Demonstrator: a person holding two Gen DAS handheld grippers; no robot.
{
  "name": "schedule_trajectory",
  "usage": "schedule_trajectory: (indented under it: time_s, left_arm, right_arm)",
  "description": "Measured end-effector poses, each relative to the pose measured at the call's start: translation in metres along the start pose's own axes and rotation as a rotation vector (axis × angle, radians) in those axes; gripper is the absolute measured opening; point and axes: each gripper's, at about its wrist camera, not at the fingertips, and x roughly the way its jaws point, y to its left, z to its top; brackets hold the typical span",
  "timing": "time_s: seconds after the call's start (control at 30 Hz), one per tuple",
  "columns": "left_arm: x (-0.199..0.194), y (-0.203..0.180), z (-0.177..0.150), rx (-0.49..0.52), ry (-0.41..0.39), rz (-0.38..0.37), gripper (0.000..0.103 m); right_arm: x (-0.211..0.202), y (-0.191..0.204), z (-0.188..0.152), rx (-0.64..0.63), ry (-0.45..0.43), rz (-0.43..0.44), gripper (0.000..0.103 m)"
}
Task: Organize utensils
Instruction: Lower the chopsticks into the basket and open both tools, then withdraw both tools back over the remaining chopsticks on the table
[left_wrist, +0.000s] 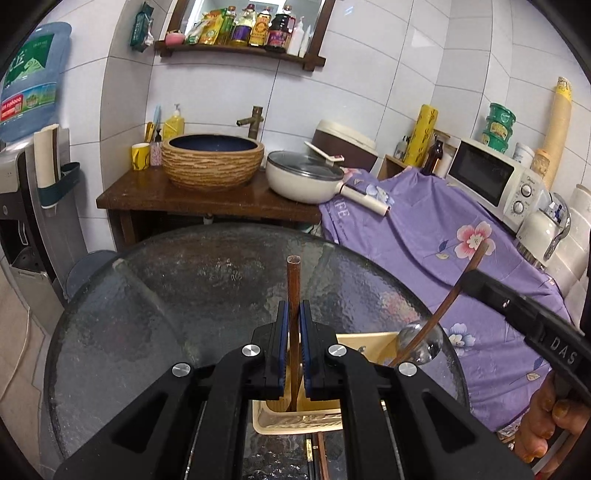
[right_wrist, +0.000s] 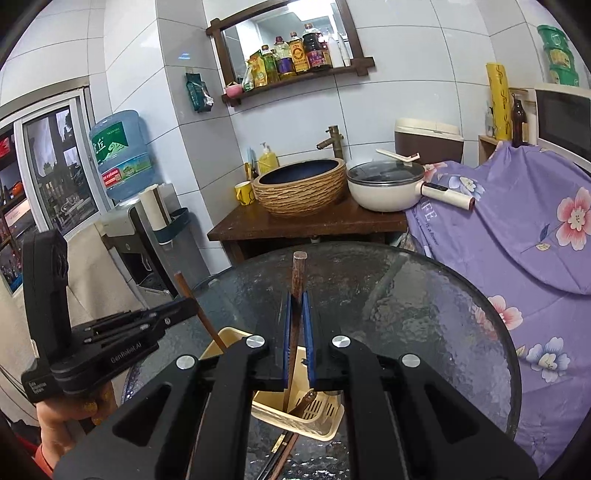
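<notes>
Both grippers' jaws clamp brown-handled utensils over the beige holder (left_wrist: 295, 424) (near the glass table's (left_wrist: 166, 295) edge).

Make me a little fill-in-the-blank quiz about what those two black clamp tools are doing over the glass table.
1. Each gripper is shut on a wooden ____.
2. The left gripper and the right gripper hold their sticks over a ____ plastic utensil basket.
3. The basket stands on a round ____ table.
4. The pot beside the sink has a ____ lid.

Missing words: chopstick; beige; glass; glass

basket (left_wrist: 295, 424) base hidden, utensil (right_wrist: 295, 354) tips unseen
</notes>
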Motion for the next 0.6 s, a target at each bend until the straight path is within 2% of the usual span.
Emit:
schedule_trajectory:
  time_s: [0.2, 0.23, 0.3, 0.33, 0.37, 0.47, 0.5, 0.57, 0.6]
  left_arm:
    - [0.008, -0.003, -0.008, 0.001, 0.015, -0.042, 0.005]
    - [0.005, -0.005, -0.009, 0.012, 0.006, -0.04, 0.009]
    - [-0.002, -0.008, -0.012, 0.026, -0.02, -0.032, 0.024]
    - [-0.008, -0.008, -0.014, 0.027, -0.037, -0.031, 0.041]
    - [-0.012, -0.008, -0.016, 0.023, -0.049, -0.033, 0.055]
    - [-0.03, -0.001, -0.027, -0.005, -0.08, -0.039, 0.074]
    - [-0.036, 0.003, -0.032, -0.015, -0.084, -0.033, 0.077]
    - [-0.045, 0.01, -0.041, -0.023, -0.087, -0.022, 0.084]
    - [-0.05, 0.014, -0.046, -0.021, -0.09, -0.005, 0.085]
  right_arm:
    - [0.001, -0.009, -0.003, 0.021, -0.013, -0.009, 0.008]
    - [0.001, -0.009, -0.004, 0.015, -0.012, -0.013, 0.009]
    - [-0.001, -0.008, -0.007, -0.011, -0.023, -0.042, 0.021]
    - [-0.003, -0.008, -0.009, -0.023, -0.035, -0.053, 0.039]
    - [-0.008, -0.007, -0.012, -0.026, -0.051, -0.056, 0.052]
    - [-0.019, -0.005, -0.021, -0.045, -0.078, -0.073, 0.053]
    - [-0.025, -0.003, -0.027, -0.057, -0.087, -0.092, 0.053]
    - [-0.034, 0.0, -0.038, -0.07, -0.101, -0.122, 0.066]
    - [-0.038, 0.001, -0.042, -0.074, -0.106, -0.129, 0.068]
